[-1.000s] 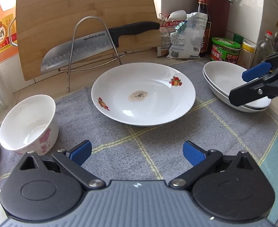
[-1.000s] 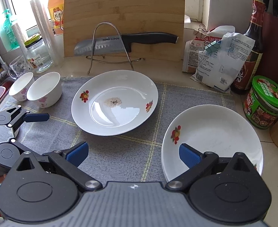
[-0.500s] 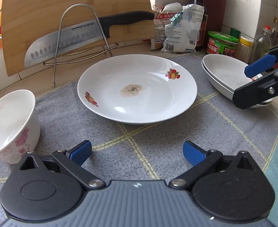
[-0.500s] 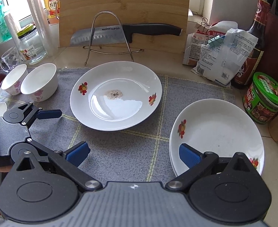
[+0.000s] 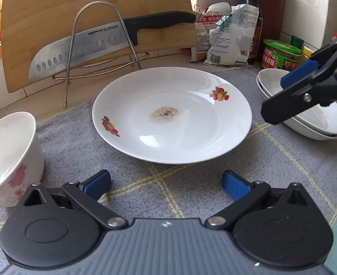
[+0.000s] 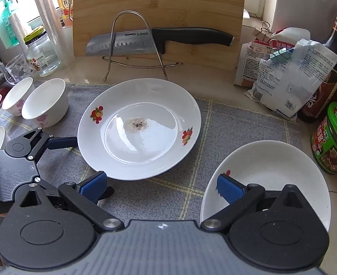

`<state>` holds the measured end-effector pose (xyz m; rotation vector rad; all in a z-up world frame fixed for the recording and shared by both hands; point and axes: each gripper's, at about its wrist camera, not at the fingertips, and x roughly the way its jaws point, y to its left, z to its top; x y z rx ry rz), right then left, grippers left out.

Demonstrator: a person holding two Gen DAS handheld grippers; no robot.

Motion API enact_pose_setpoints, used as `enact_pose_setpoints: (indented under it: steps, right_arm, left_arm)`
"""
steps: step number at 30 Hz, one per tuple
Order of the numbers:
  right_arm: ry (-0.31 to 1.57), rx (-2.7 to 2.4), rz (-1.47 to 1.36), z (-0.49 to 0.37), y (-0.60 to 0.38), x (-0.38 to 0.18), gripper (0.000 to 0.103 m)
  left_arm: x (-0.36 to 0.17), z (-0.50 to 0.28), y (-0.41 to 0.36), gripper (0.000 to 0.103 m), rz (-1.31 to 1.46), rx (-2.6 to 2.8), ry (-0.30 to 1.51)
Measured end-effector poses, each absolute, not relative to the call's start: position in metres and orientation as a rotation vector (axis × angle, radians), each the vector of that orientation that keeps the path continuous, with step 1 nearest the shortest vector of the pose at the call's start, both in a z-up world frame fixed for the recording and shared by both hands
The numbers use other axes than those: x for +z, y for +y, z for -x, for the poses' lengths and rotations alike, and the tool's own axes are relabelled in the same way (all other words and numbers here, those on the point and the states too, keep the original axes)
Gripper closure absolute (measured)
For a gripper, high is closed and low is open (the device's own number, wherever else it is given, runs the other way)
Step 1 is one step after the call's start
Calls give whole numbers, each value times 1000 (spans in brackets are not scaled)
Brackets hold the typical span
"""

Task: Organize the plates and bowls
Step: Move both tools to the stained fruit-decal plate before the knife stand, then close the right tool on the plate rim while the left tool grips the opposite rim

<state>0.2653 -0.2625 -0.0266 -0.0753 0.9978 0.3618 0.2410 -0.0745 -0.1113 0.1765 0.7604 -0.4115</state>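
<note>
A white plate with fruit prints and a brown stain (image 5: 172,116) (image 6: 138,128) lies mid-mat. My left gripper (image 5: 166,184) is open just short of its near rim, nothing between the fingers; it also shows in the right wrist view (image 6: 53,151) at the plate's left edge. My right gripper (image 6: 160,186) is open and empty between the stained plate and a stack of two white plates (image 6: 271,178) (image 5: 306,119) at the right. In the left wrist view the right gripper (image 5: 299,91) hovers over that stack. White floral bowls (image 5: 5,158) (image 6: 44,102) stand at the left.
A grey checked mat (image 5: 191,183) covers the counter. Behind stand a wooden cutting board (image 6: 159,11) with a knife (image 6: 159,39) on a wire rack, snack bags (image 6: 287,73), a sauce bottle (image 6: 333,45), a green-lidded jar (image 6: 333,137) and a glass jar (image 6: 40,50).
My left gripper has moved forward and right, closing on the stained plate's near rim. My right gripper has shifted closer over the mat. Both stayed open.
</note>
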Motion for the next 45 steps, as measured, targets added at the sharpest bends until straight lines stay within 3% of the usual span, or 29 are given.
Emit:
enact_pose_setpoints:
  steps: [45]
  right_arm:
    - [1135,634,110,-399,-237,-80,0]
  left_arm:
    - [-114,-259,-81,0,-184,-438,747]
